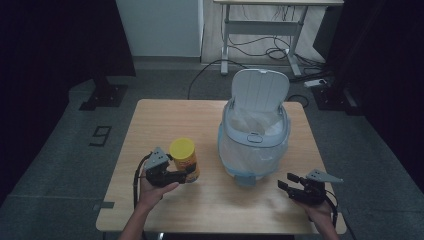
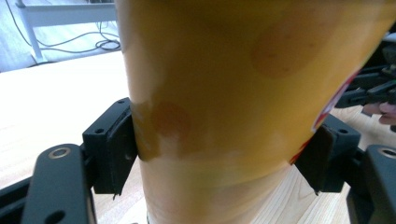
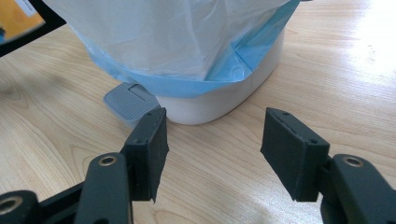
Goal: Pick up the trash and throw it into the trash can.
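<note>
A yellow canister (image 1: 184, 157) with a yellow lid stands upright over the left half of the wooden table (image 1: 165, 115). My left gripper (image 1: 189, 175) is shut on its lower body. In the left gripper view both pads press the canister's (image 2: 243, 93) sides, with the left gripper (image 2: 224, 158) around it. A white pedal bin (image 1: 254, 145) lined with a blue-edged clear bag stands at centre right, its lid (image 1: 261, 90) raised. My right gripper (image 1: 286, 182) rests open near the front right edge. In the right gripper view, that gripper (image 3: 212, 149) points at the bin's base (image 3: 219, 100), nothing between its jaws.
The bin's grey foot pedal (image 3: 128, 100) juts toward the table's front edge, just left of my right gripper. Behind the table are a white desk frame (image 1: 260, 30) and cables on the floor. Bare tabletop lies at the back left.
</note>
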Action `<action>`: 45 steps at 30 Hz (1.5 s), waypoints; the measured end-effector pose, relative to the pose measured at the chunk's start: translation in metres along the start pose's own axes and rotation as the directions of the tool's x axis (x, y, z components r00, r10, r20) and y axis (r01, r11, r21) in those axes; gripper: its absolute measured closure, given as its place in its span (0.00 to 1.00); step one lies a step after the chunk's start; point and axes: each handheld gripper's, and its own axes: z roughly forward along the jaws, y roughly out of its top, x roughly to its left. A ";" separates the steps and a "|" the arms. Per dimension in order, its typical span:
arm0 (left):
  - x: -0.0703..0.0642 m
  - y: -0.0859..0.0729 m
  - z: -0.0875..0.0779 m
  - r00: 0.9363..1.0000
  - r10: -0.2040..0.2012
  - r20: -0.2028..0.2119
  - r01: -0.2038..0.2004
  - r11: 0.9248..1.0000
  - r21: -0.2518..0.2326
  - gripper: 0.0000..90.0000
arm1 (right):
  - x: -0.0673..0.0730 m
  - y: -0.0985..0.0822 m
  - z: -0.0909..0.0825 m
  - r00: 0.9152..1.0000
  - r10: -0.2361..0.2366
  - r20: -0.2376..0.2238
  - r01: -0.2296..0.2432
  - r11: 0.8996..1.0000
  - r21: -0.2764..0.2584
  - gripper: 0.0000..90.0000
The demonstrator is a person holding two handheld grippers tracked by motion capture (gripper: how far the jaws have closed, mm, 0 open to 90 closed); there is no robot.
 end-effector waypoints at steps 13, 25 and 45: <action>-0.002 0.026 -0.014 1.000 0.003 0.008 -0.003 0.999 -0.032 0.26 | -0.001 -0.001 0.001 1.000 0.003 0.006 -0.003 1.000 0.007 0.45; -0.008 0.055 -0.019 0.999 0.034 0.015 -0.033 0.998 -0.058 0.26 | -0.003 -0.002 0.002 1.000 0.010 0.011 -0.010 1.000 0.012 0.45; -0.015 0.096 -0.020 0.997 0.068 0.034 -0.065 0.994 -0.089 0.26 | -0.005 -0.004 0.005 1.000 0.015 0.016 -0.016 1.000 0.027 0.45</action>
